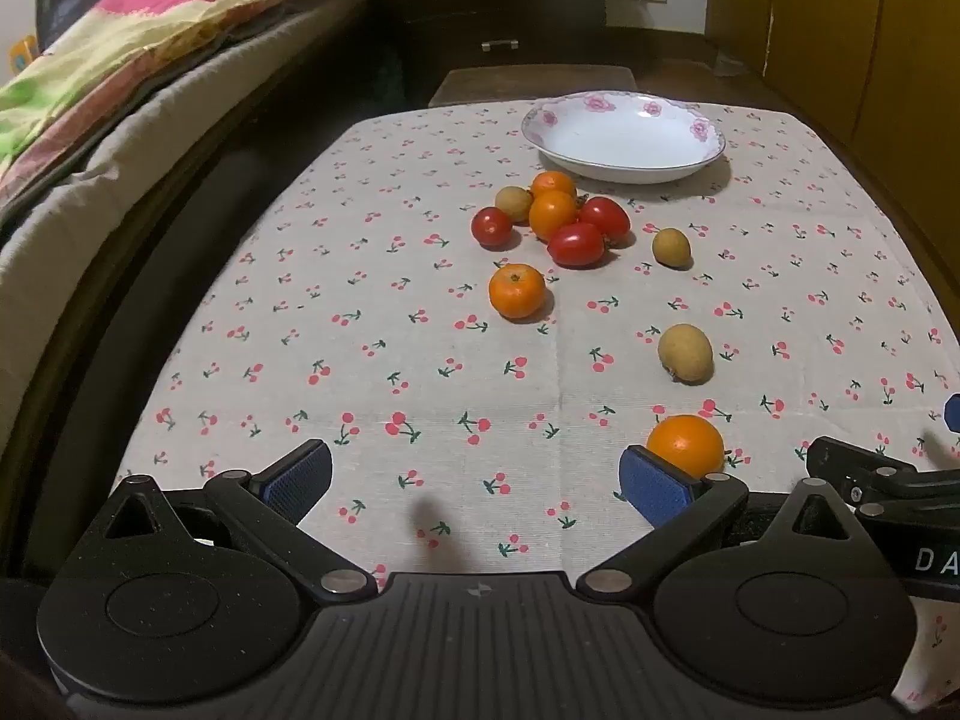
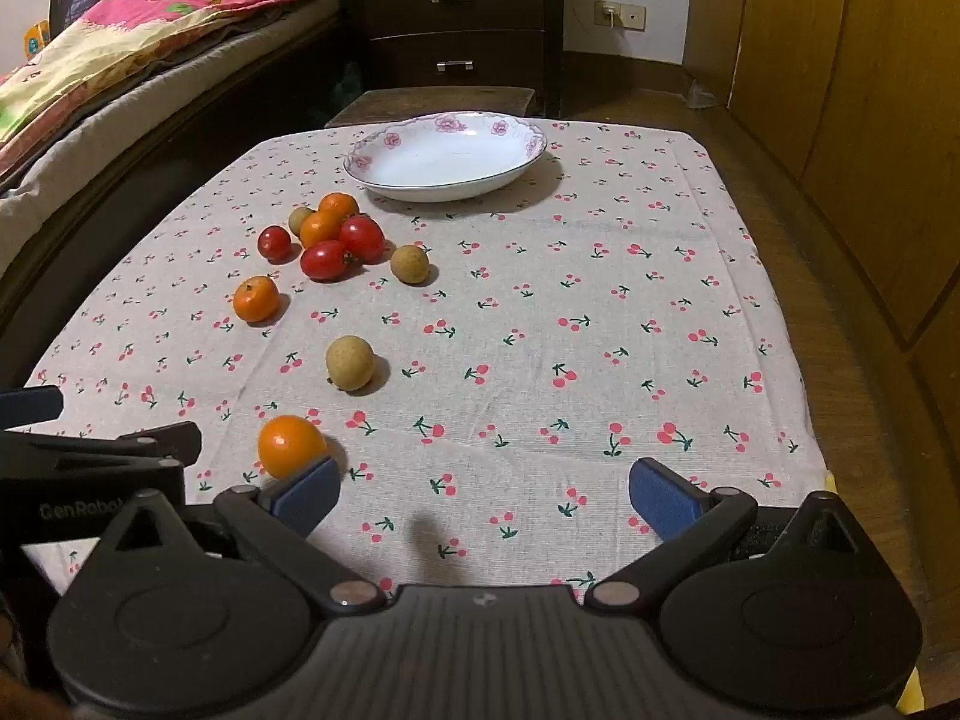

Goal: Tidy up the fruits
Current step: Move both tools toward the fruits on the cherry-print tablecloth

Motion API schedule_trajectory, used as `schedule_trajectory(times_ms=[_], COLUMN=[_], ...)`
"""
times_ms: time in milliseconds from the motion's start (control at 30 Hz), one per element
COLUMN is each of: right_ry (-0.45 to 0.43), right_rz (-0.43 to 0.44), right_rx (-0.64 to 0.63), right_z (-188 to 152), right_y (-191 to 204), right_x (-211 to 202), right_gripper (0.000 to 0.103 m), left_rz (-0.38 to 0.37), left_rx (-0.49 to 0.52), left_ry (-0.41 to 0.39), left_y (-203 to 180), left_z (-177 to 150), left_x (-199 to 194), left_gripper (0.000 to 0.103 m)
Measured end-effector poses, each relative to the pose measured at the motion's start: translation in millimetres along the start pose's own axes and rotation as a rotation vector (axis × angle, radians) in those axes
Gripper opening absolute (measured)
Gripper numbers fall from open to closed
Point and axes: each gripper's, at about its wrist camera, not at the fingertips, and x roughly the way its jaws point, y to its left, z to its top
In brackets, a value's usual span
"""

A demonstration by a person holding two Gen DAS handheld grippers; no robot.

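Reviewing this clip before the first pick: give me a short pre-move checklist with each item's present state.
1. Left gripper open, nothing between the pads: ok.
2. Right gripper open, nothing held: ok.
3. Plate holds no fruit and sits upright: ok.
4. Nearest orange lies free on the tablecloth, beside the left gripper's inner pad: ok.
5. Far cluster of tomatoes packed tight, awkward to grip singly: not ok.

Bench (image 2: pixel 600 300) right half bare cloth, open lane up to the plate (image 2: pixel 447 156) at the far edge; left-centre blocked by fruit cluster (image 2: pixel 336 237) just short of the plate; loose fruits trail toward the near edge; nearest orange (image 2: pixel 291 444) sits just beside right gripper (image 2: pixel 483 495) inner finger, between both grippers; left gripper (image 1: pixel 477 483) has bare cloth ahead; bed (image 1: pixel 120 90) flanks the left side.
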Motion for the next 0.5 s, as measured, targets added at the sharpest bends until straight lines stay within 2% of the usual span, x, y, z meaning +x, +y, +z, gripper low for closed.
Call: schedule_trajectory(times_ms=[500], right_ry=[0.004], right_rz=[-0.001], right_rx=[-0.002], right_z=[-0.1], right_y=[0.8], right_x=[0.8], right_gripper=[0.103], left_rz=[0.007], left_rx=[0.007], left_ry=[0.018], left_y=[-0.6], left_z=[-0.5], left_x=[2.1], left_gripper=[0.103])
